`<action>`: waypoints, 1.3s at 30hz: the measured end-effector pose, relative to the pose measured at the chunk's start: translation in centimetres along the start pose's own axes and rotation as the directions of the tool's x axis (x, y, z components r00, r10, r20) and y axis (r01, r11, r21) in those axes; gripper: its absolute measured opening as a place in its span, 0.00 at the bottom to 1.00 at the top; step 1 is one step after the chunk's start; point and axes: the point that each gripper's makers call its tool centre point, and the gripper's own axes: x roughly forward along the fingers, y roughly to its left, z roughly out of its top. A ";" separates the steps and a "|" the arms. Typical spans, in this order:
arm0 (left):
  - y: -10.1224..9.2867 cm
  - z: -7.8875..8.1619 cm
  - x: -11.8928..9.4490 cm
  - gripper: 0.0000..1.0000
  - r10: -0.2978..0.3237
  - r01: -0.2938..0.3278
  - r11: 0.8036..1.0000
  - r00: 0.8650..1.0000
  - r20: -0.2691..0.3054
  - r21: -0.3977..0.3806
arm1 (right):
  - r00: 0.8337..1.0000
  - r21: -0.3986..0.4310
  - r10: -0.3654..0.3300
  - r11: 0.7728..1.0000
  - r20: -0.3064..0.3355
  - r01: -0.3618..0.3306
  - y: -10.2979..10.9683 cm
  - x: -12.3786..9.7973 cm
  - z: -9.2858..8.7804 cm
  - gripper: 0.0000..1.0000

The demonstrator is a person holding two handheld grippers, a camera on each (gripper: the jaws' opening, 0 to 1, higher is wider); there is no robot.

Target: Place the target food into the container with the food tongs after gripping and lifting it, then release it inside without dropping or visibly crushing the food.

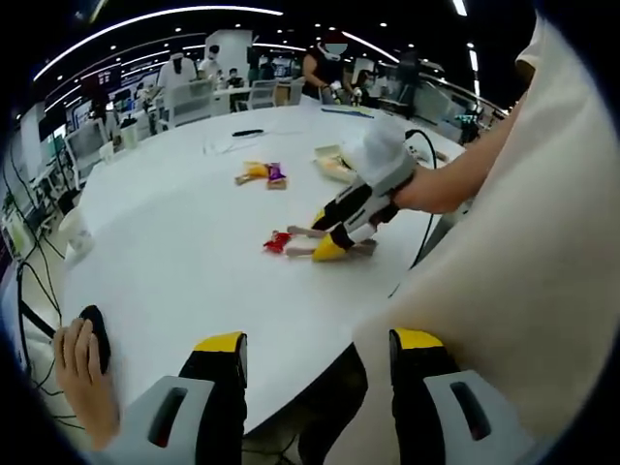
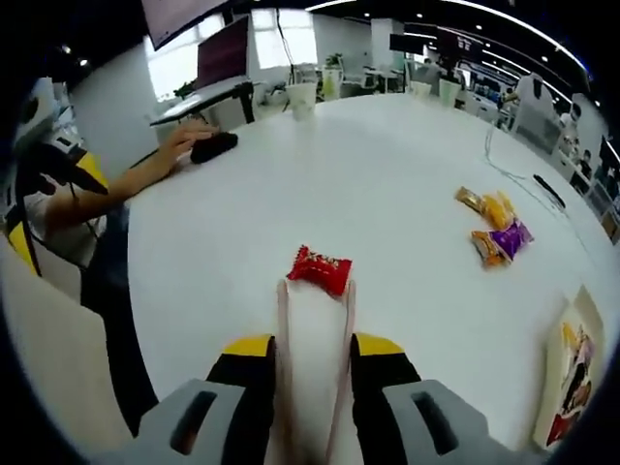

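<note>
A red-wrapped candy (image 2: 320, 269) lies on the white round table (image 2: 387, 184). My right gripper (image 2: 315, 347) is shut on pale food tongs (image 2: 341, 320), whose two tips sit on either side of the candy's near edge. In the left gripper view the right gripper (image 1: 325, 234) reaches low over the table, holding the tongs (image 1: 302, 232) against the same candy (image 1: 278, 241). My left gripper (image 1: 320, 341) hangs open over the table's near edge with nothing between its jaws. A white paper box (image 2: 573, 373) lies at the right.
Orange and purple snack packets (image 2: 496, 231) lie further right on the table, seen also as snack packets (image 1: 262, 174) beside the pale box (image 1: 334, 160). A person's hand rests on a black mouse (image 2: 211, 145) at the table edge. A paper cup (image 2: 301, 97) stands at the far side.
</note>
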 end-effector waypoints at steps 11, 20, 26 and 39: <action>-0.8 -1.3 -1.0 0.59 0.008 -0.007 1.000 0.999 -0.039 0.012 | 0.979 -0.085 -0.031 0.995 0.203 0.049 0.1 -1.0 -1.4 0.28; -1.1 -2.4 -1.3 0.59 0.018 -0.015 0.999 0.996 -0.091 0.036 | 0.948 -0.062 -0.032 0.997 0.317 0.054 0.1 -1.1 -1.3 0.28; -1.4 -2.9 -1.5 0.59 0.007 0.002 0.998 0.991 -0.134 0.063 | 0.922 -0.060 -0.037 0.996 0.385 0.066 0.1 -1.1 -1.2 0.27; -2.3 -2.6 -1.4 0.58 -0.017 0.035 0.994 0.985 -0.174 0.099 | 0.941 -0.018 -0.096 0.994 0.324 0.108 -0.3 -0.8 -0.8 0.21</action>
